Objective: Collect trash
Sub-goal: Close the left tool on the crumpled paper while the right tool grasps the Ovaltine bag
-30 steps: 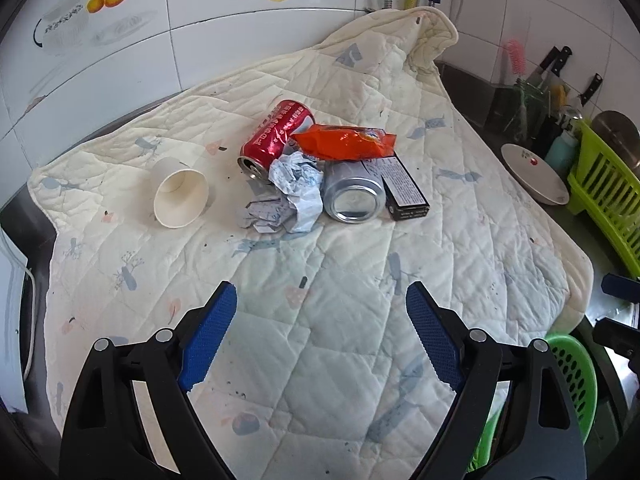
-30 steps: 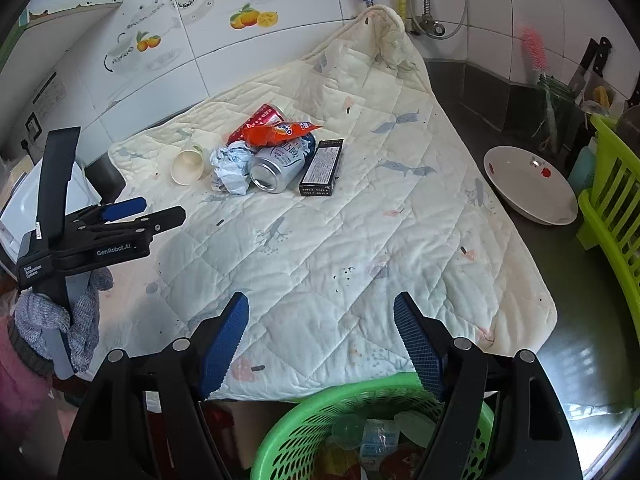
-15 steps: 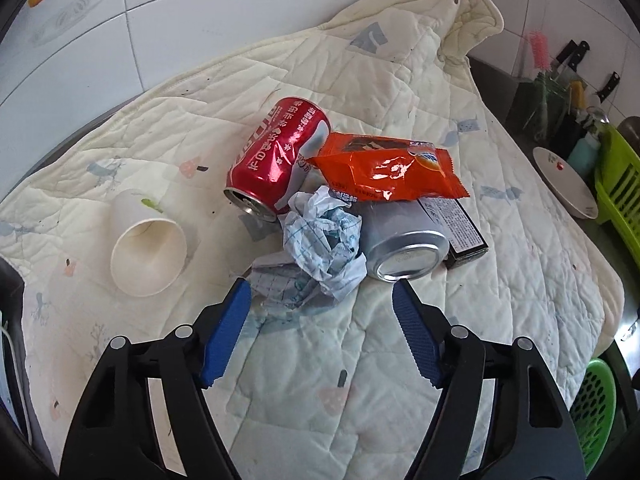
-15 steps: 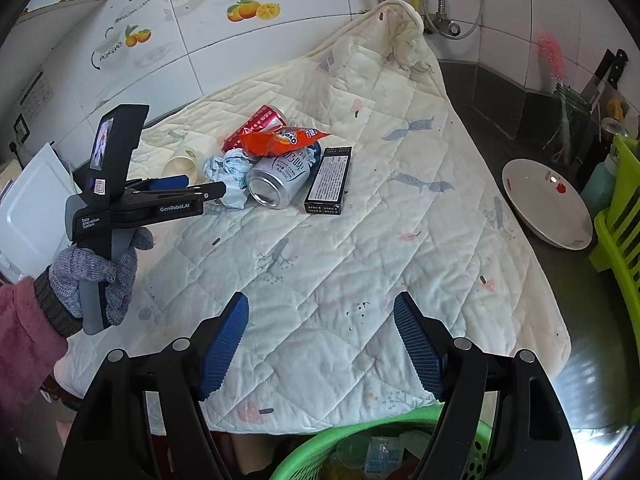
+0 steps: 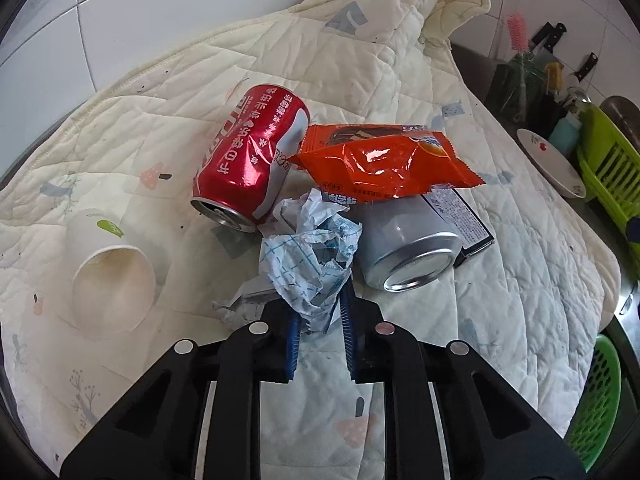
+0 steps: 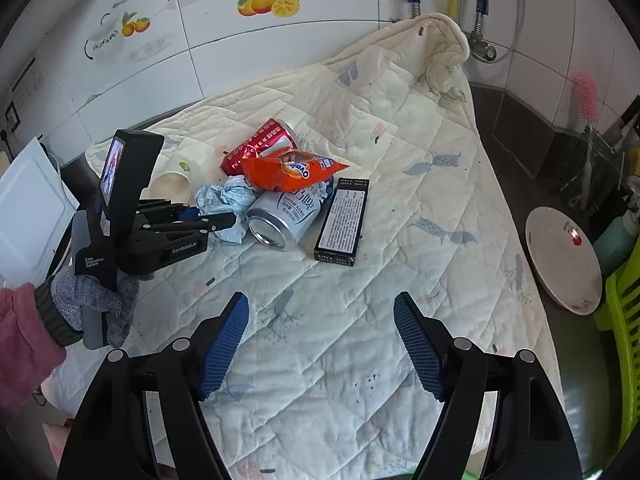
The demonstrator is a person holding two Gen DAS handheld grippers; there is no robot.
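Note:
A pile of trash lies on a cream quilt [image 5: 420,80]: a red can [image 5: 248,160], an orange snack wrapper [image 5: 384,164], a silver can [image 5: 408,256], a black box [image 6: 342,220], a white paper cup [image 5: 114,280] and a crumpled paper wad [image 5: 312,264]. My left gripper [image 5: 320,312] is shut on the near edge of the paper wad; it also shows in the right wrist view [image 6: 224,220]. My right gripper [image 6: 320,344] is open and empty, above bare quilt in front of the pile.
A green basket [image 5: 596,392] sits below the quilt's right edge. A white plate [image 6: 564,260], a green dish rack [image 6: 624,320] and a knife holder [image 5: 532,80] stand on the dark counter at right. A tiled wall [image 6: 280,40] is behind.
My left gripper moved forward to the pile and closed on the crumpled paper wad. My right gripper moved forward a little over the quilt, staying open.

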